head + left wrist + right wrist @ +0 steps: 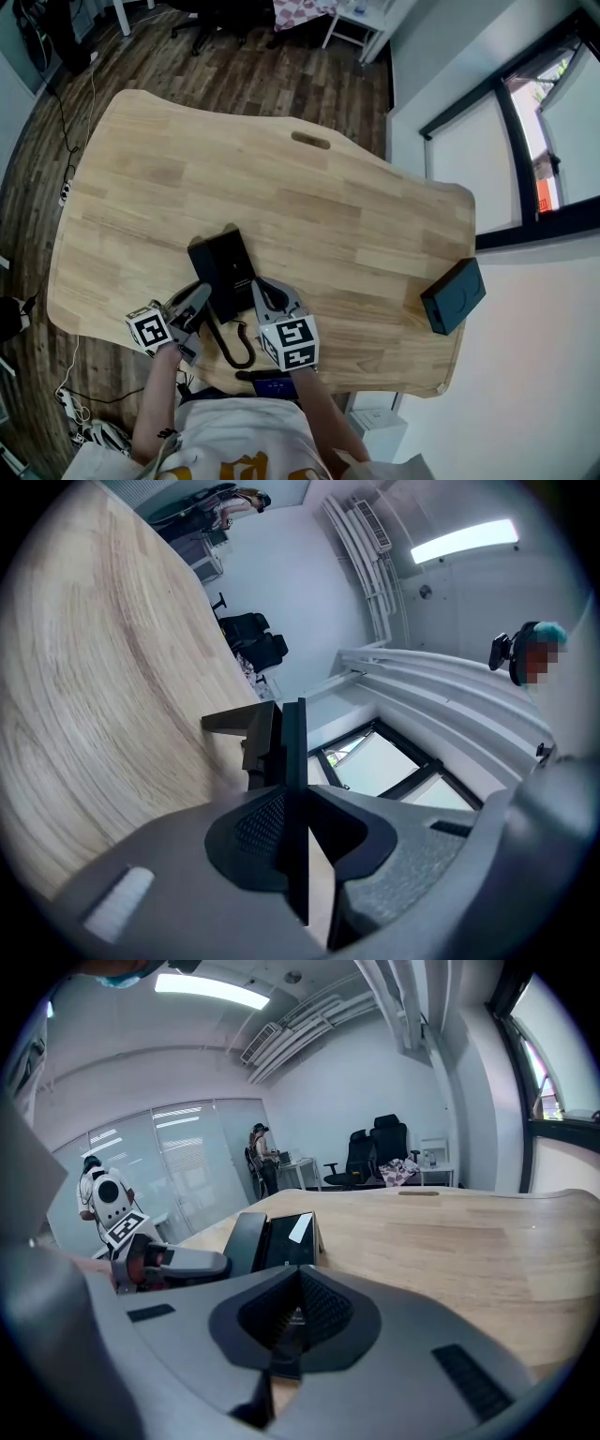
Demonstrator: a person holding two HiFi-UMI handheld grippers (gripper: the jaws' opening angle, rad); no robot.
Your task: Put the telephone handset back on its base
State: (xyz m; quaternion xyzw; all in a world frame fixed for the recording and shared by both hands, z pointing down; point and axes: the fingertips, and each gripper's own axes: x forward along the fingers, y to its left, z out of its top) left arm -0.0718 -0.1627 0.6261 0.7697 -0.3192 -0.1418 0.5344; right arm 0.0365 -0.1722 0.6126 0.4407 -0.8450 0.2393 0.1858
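Note:
The black telephone [223,267] lies near the front edge of the wooden table [328,216], its cord [236,352] looping toward me. From the right gripper view, the handset [241,1241] lies along the left side of the base [289,1234]. My left gripper [202,298] is turned on its side at the phone's near left corner. It is shut on a thin black edge [296,761], apparently the handset's end. My right gripper [265,292] sits just right of the phone, jaws shut [298,1312], with nothing I can make out between them.
A black box [453,295] rests at the table's right edge. A cable slot [310,141] is cut near the far edge. Office chairs [375,1152] stand beyond the table. The table's front edge is close behind both grippers.

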